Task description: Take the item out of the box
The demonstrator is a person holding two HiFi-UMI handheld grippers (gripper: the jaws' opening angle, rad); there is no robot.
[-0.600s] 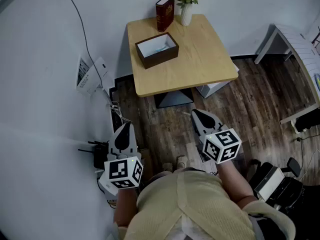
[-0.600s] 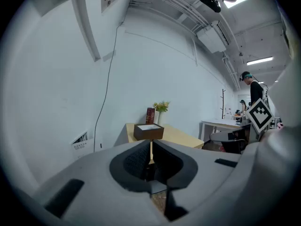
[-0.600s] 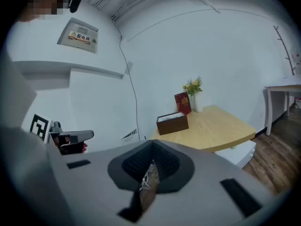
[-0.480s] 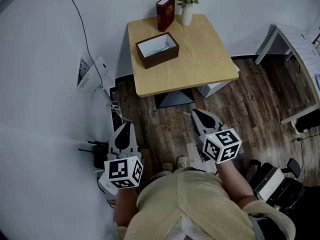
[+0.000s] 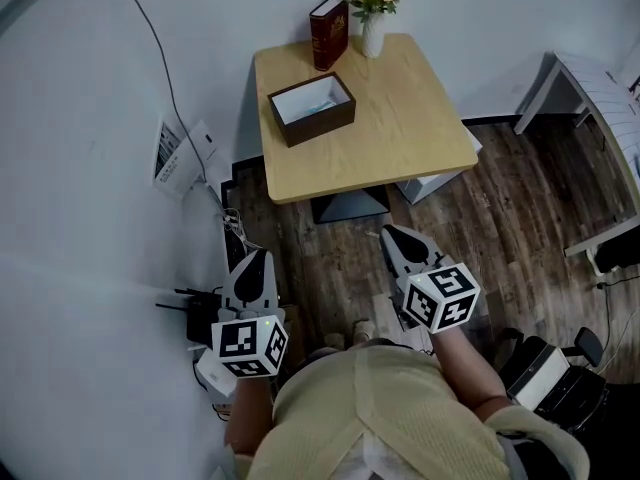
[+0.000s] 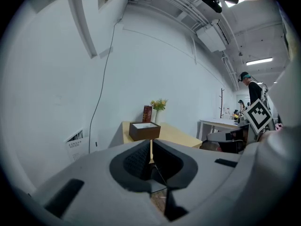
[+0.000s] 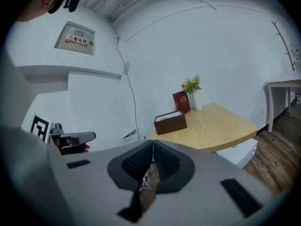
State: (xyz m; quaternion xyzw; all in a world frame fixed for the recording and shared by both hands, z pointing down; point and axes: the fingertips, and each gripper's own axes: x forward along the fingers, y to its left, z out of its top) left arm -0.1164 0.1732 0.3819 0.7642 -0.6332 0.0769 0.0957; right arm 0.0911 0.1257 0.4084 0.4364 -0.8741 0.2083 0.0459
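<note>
Two tools are showing in the lower half of the head view: the left tool (image 5: 253, 258) and the right tool (image 5: 392, 236). Each is carrying one marker cube, making two: the left cube (image 5: 249, 344) and the right cube (image 5: 438, 296). Two benches are standing in the room: one wooden bench (image 5: 400, 118) at upper centre and one white bench (image 5: 585, 78) at the right edge. The wooden bench is carrying three things: one box (image 5: 318, 126), one book (image 5: 327, 30) and one vase (image 5: 372, 32) of flowers. One cable (image 5: 153, 26) is running down the wall at upper left. One person (image 5: 380, 408) is wearing the camera, and a second person (image 6: 251, 91) is standing at the far right of the left gripper view.
</note>
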